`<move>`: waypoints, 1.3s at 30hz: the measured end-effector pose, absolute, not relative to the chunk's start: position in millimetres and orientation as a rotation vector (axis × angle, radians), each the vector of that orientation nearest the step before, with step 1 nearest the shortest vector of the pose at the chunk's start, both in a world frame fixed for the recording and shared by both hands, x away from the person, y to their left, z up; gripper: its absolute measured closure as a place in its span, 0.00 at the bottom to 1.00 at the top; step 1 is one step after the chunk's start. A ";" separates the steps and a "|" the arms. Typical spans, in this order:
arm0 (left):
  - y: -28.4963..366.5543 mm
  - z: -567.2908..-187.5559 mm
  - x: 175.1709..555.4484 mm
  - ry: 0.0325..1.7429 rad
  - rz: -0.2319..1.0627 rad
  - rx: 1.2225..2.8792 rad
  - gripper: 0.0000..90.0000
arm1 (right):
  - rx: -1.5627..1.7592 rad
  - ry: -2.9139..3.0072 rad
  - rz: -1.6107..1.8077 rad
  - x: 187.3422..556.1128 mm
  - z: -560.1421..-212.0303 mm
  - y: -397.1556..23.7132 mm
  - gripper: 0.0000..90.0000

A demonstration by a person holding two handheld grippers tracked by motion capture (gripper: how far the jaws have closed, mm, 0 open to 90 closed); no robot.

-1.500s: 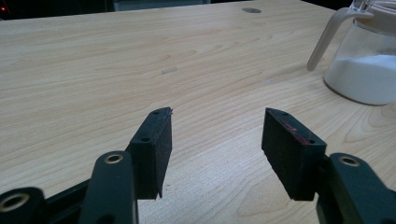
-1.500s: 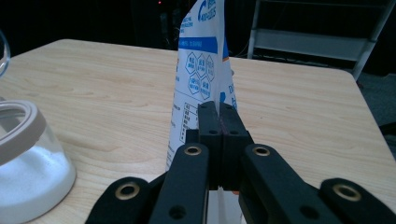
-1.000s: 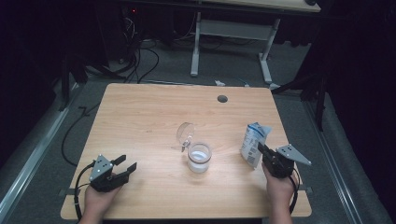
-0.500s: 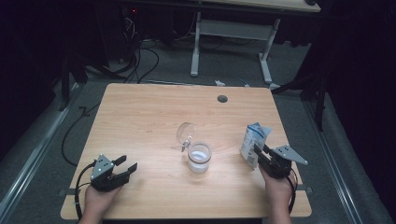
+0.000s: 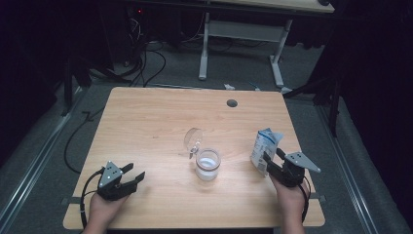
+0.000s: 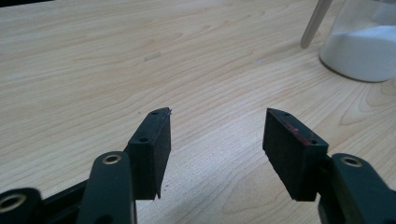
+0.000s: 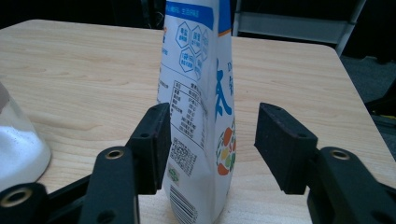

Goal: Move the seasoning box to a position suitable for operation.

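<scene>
Pouch [image 7: 201, 93] white, blue print, orange spots; powder [image 6: 362, 51] white; table [image 5: 146, 126] pale wood grain; jaws black.

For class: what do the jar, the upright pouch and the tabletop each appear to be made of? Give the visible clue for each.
Jar: clear glass or hard plastic, since the white powder inside shows through.
Pouch: thin printed plastic film or coated paper, glossy and creased, standing between the open right claw.
Tabletop: light wood or wood-look laminate, matte, with a visible grain pattern.
</scene>
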State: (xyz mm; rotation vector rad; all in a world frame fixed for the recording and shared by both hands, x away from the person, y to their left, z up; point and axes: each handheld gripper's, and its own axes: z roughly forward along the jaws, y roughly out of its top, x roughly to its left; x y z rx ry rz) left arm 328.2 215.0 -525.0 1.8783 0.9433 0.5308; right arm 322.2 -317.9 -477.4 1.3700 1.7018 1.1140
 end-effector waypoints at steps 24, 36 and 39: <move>203.0 -526.5 331.3 0.947 0.511 1.915 0.43 | 1.383 1.690 1.063 314.1 -478.2 -319.9 0.45; 190.7 -525.1 341.0 0.954 0.462 1.905 0.43 | 1.368 1.680 1.051 295.1 -472.5 -316.6 0.49; 187.4 -524.9 343.9 0.953 0.446 1.901 0.43 | 1.363 1.685 1.049 290.6 -471.1 -312.2 0.50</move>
